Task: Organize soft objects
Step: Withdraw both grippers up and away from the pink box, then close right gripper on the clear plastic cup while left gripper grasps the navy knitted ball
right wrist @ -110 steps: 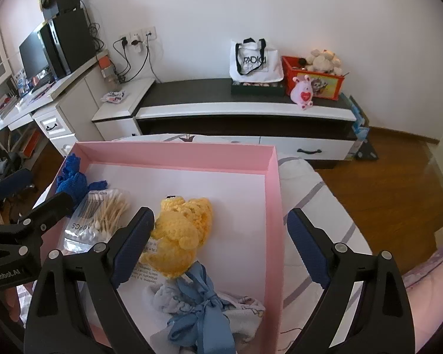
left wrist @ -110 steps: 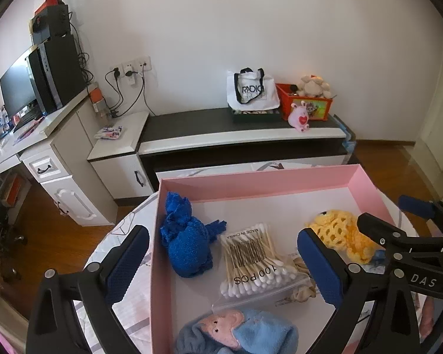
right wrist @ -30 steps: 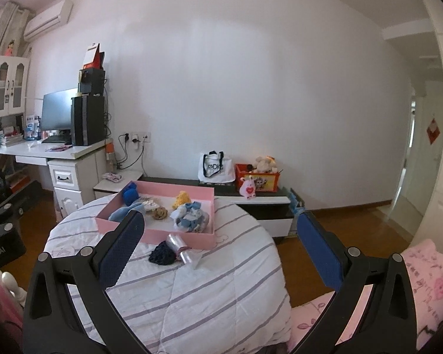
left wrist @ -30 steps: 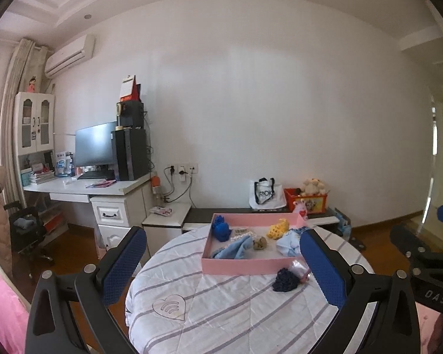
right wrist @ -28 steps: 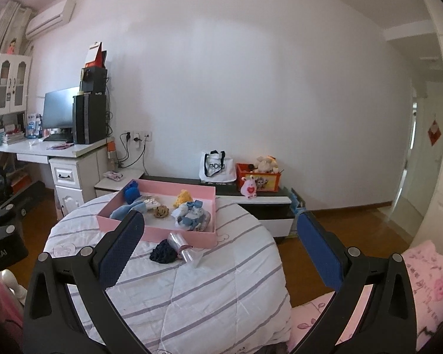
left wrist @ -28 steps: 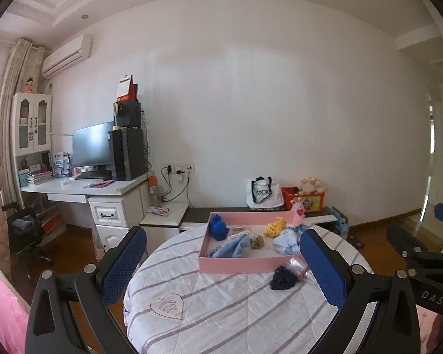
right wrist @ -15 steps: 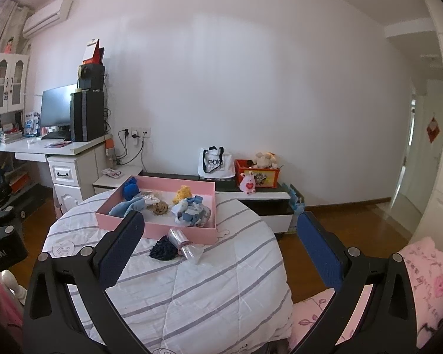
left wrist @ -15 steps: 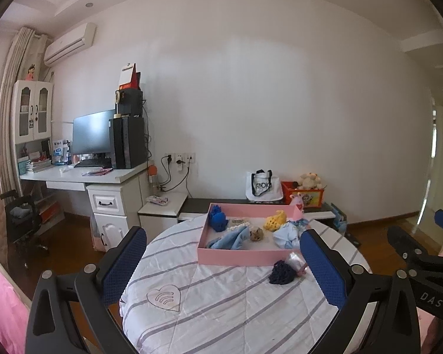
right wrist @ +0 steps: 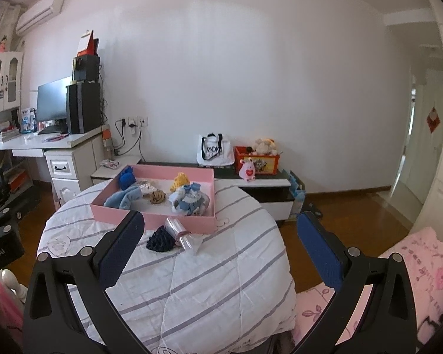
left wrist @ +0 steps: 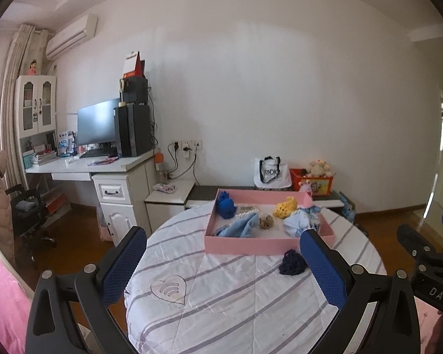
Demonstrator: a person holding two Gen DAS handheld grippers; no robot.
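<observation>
**Two empty grippers held back from a round table with a pink box of soft things**

While both grippers hang well back from the table, each stands wide open and holds nothing: the left gripper [left wrist: 223, 268] and the right gripper [right wrist: 220, 253] show their blue pads spread far apart.

Ahead lies a round table [right wrist: 221, 280] under a white striped quilt. At 12 o'clock on it sits a shallow pink box [right wrist: 150, 216] holding a blue knitted bundle [right wrist: 126, 178], a light blue cloth [right wrist: 124, 199], a yellow knitted piece [right wrist: 180, 181], a small brown ball [right wrist: 157, 197] and a pale blue bundle with a bow [right wrist: 189, 199].

Outside the box, just beside its near wall, lies a dark blue knitted thing [right wrist: 160, 242], touching a crinkled clear plastic packet [right wrist: 181, 233]. This dark piece looks light, limp and easy to squash; a pinch across its raised middle should hold. The packet may be slippery and could get caught up in the same pinch.

From 4 to 8 o'clock the quilt is bare, giving open room to approach. The box wall is low, so lifting over it looks easy. The table's right edge drops to wooden floor at 3 o'clock.
</observation>
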